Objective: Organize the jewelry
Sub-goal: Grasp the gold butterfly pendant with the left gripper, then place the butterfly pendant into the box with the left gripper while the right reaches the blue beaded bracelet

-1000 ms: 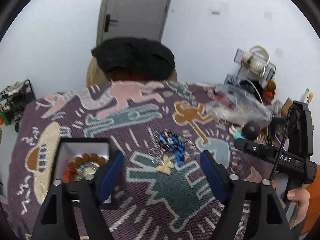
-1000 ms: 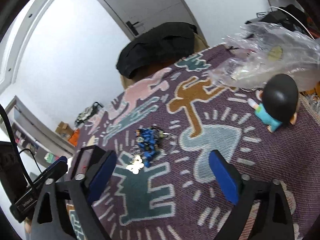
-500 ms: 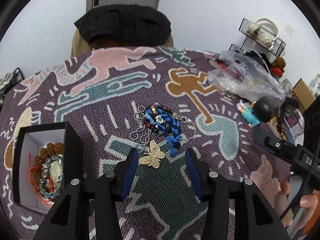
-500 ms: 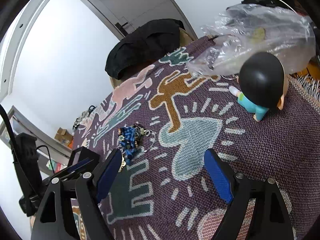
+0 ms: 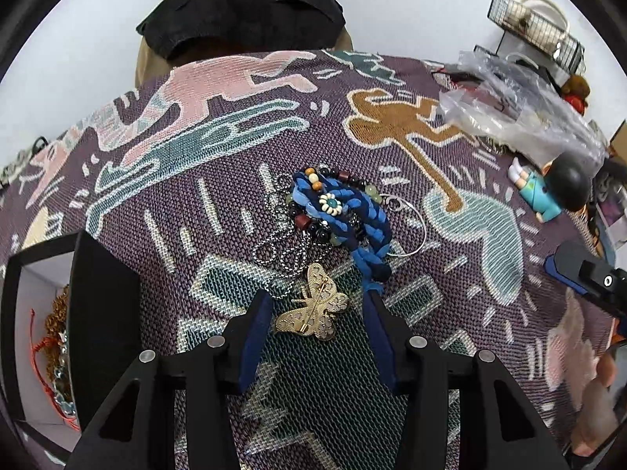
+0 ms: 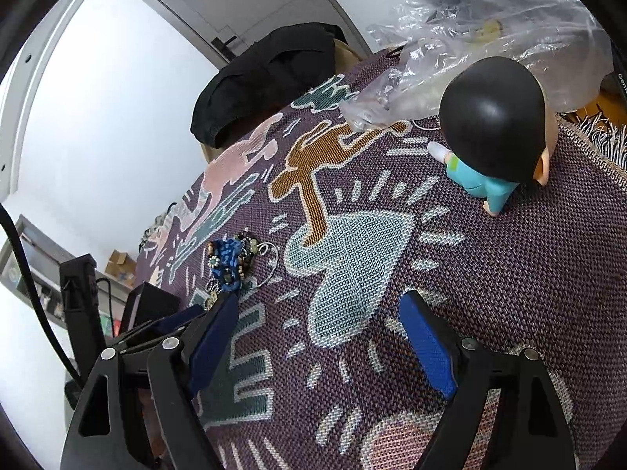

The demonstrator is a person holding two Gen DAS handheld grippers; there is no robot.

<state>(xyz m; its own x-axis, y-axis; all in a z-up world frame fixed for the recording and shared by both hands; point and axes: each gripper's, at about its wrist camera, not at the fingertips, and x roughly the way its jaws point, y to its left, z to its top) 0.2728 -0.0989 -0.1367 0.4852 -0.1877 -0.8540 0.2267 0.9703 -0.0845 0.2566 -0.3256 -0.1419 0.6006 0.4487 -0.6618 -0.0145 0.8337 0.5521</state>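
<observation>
A gold butterfly brooch [image 5: 313, 309] lies pin side up on the patterned purple cloth [image 5: 219, 203]. My left gripper [image 5: 316, 298] points steeply down with a blue pad on either side of the brooch. A small gap shows on each side, so it is open. Just beyond lie a blue braided bracelet [image 5: 348, 215], a silver ball chain [image 5: 282, 250], dark beads and a thin wire hoop [image 5: 419, 231]. My right gripper [image 6: 319, 299] hangs open over bare cloth, right of the jewelry pile [image 6: 231, 258], with nothing between its fingers.
A black box [image 5: 102, 305] with a white inside stands at the left and holds brown beads and a red cord. A toy figurine [image 6: 493, 133] and a crumpled clear plastic bag [image 6: 490, 27] sit at the far right. A chair with a black garment [image 5: 243, 11] stands behind the table.
My left gripper has dropped forward onto the pile and its jaws have narrowed, so the butterfly brooch now lies between them. The right gripper has sunk a little toward the cloth.
</observation>
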